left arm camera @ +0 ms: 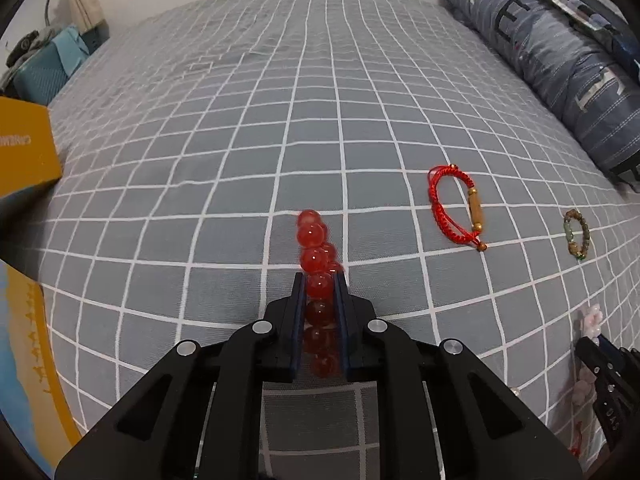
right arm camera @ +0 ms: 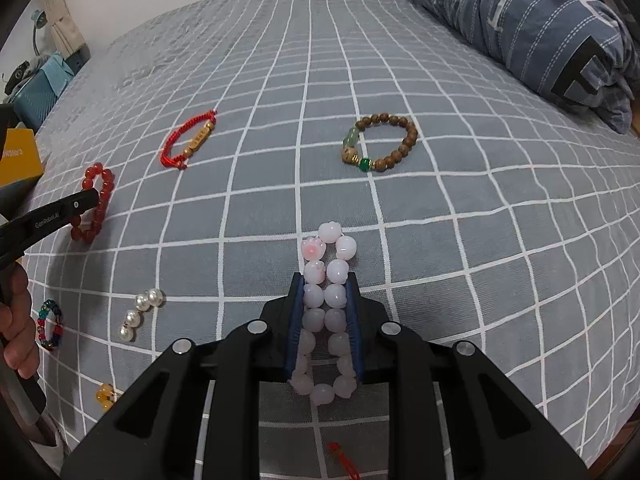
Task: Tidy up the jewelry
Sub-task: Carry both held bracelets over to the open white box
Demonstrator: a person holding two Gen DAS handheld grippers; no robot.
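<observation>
My left gripper (left arm camera: 319, 280) is shut on a red bead bracelet (left arm camera: 314, 258) and holds it edge-on over the grey checked bed sheet (left arm camera: 280, 120). The same bracelet (right arm camera: 94, 208) and left gripper finger (right arm camera: 60, 216) show at the left of the right wrist view. My right gripper (right arm camera: 325, 280) is shut on a pale pink bead bracelet (right arm camera: 325, 280) squeezed between its blue pads. A red cord bracelet with a gold tube (left arm camera: 456, 206) (right arm camera: 188, 140) and a brown bead bracelet with green stones (right arm camera: 380, 142) (left arm camera: 576, 234) lie on the sheet.
A pearl bracelet (right arm camera: 140, 314), a multicoloured bead bracelet (right arm camera: 50, 326) and amber beads (right arm camera: 105, 396) lie at the left. A yellow box (left arm camera: 24, 148) sits at the bed's left edge. A folded blue quilt (left arm camera: 552, 52) lies along the right.
</observation>
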